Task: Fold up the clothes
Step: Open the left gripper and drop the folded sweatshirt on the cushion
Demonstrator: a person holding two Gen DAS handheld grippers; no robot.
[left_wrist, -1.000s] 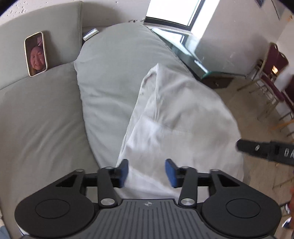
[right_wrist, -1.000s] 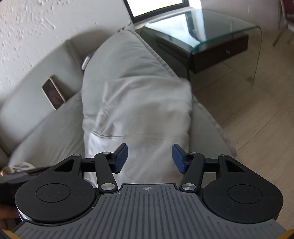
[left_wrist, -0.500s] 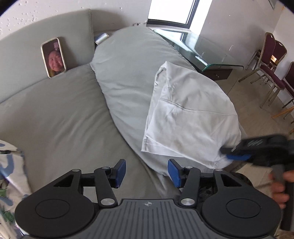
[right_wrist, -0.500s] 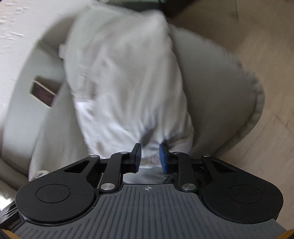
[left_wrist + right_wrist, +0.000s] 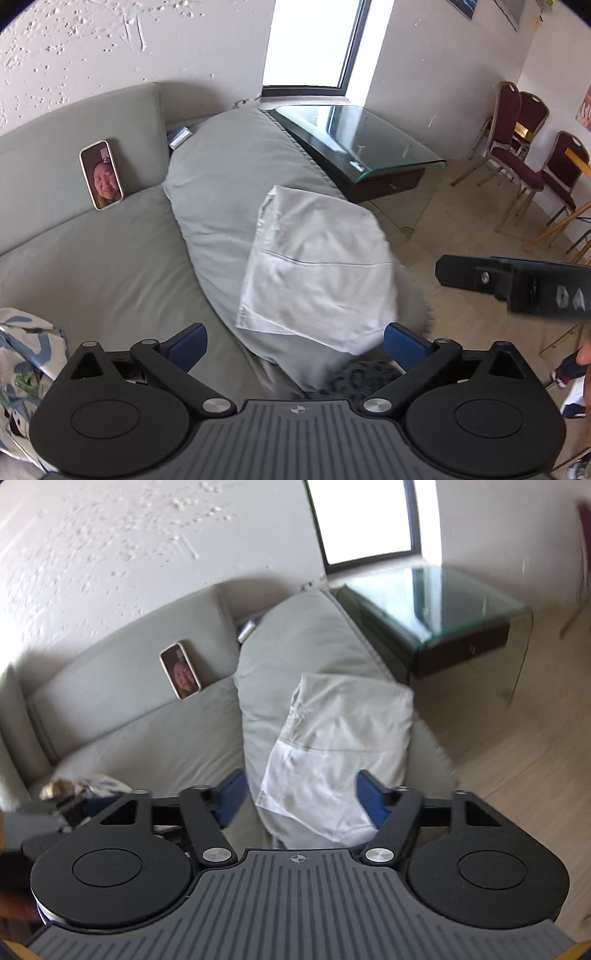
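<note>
A folded white garment (image 5: 317, 269) lies on the grey sofa arm cushion (image 5: 229, 192); it also shows in the right wrist view (image 5: 340, 749). My left gripper (image 5: 295, 349) is open and empty, held back above the garment's near edge. My right gripper (image 5: 303, 801) is open and empty, also held back above the near edge. The right gripper's body (image 5: 517, 288) shows at the right of the left wrist view. A patterned blue and white garment (image 5: 22, 354) lies on the sofa seat at the far left.
A phone (image 5: 100, 174) leans on the grey sofa back (image 5: 55, 147). A glass side table (image 5: 362, 147) stands beyond the cushion. Maroon chairs (image 5: 517, 162) stand at the right on the wooden floor (image 5: 517, 768).
Both grippers have pulled up and back from the white garment. The right gripper, nearly closed at the garment's edge half a second ago, is now wide open. The left jaws have opened wider.
</note>
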